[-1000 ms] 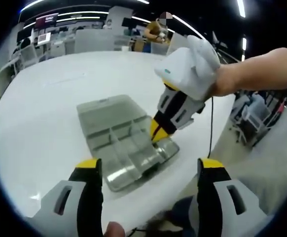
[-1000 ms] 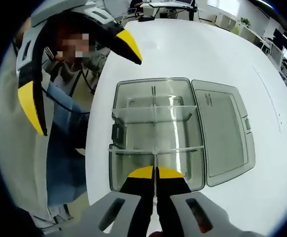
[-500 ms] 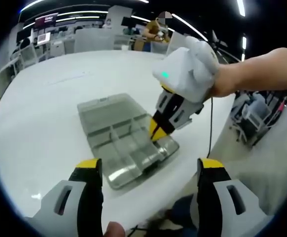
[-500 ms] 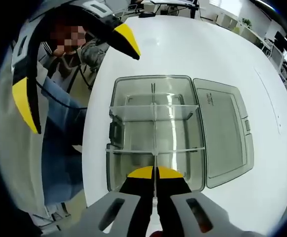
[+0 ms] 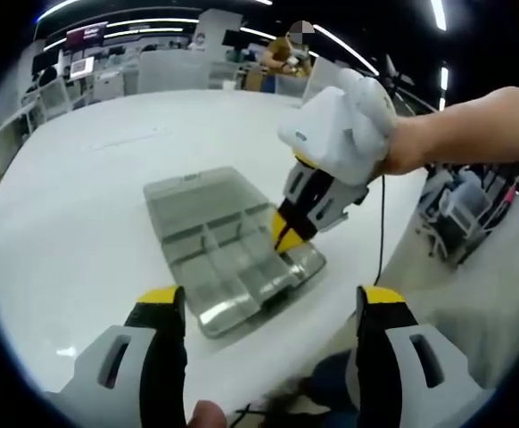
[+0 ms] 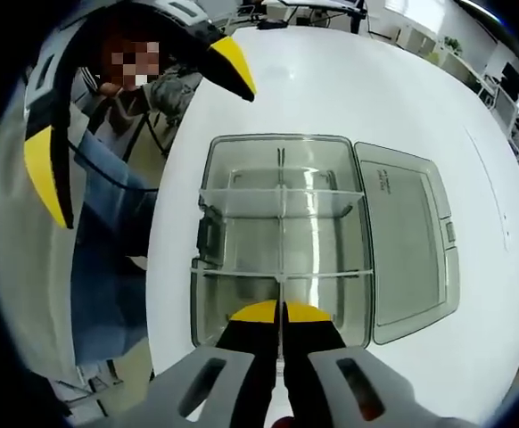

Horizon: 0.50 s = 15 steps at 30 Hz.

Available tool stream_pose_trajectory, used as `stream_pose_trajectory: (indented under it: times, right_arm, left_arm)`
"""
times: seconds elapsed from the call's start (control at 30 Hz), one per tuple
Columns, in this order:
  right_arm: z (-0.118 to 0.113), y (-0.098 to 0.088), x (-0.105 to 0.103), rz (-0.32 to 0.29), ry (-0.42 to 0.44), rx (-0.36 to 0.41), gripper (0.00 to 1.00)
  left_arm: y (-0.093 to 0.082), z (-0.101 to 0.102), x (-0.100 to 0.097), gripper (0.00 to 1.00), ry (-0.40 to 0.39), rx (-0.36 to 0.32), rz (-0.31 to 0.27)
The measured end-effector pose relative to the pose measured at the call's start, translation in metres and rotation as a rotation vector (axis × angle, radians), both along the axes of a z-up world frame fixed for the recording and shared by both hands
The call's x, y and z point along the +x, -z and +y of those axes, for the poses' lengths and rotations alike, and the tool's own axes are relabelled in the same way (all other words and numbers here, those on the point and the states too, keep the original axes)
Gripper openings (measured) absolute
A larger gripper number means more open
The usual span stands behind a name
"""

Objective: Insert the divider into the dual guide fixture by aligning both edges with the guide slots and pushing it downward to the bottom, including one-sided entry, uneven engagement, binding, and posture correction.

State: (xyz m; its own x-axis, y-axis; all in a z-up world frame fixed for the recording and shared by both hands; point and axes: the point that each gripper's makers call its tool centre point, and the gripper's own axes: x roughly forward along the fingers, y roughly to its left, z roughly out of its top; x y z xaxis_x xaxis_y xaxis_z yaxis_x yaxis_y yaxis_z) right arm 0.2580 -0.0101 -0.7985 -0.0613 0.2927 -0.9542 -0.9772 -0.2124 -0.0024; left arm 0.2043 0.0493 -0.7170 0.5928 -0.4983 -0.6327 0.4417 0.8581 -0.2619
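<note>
One big round white table [image 6: 331,80] holds a clear plastic box [image 6: 282,241] with its lid open, mid-frame. The right tool [image 6: 283,312] is pinched together on a thin clear divider [image 6: 282,267] standing inside the box. The left tool [image 5: 268,299], bottom of frame, is wide apart.

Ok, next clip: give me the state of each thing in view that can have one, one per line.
Clear box: open, flat on the white table.
Lid: swung fully open, lying flat beside the box.
Divider: upright along the box's middle, pinched at its near end.
Right gripper: shut on the divider.
Left gripper: open, holding nothing, off the box.
</note>
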Motion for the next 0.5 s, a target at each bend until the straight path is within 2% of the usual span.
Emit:
stream_pose_trajectory:
  times: [0.33,0.5]
  right_arm:
    - [0.0017,0.0028,-0.0001,-0.009,-0.015,-0.012,0.0]
    - [0.0021,0.004,0.0002,-0.008,0.008,-0.015,0.0]
  left_arm:
    - [-0.0017,0.0011,0.0025,0.75,-0.008,-0.007,-0.008]
    - [-0.0021,0.0049,0.0028,0.75,-0.018,-0.006,-0.011]
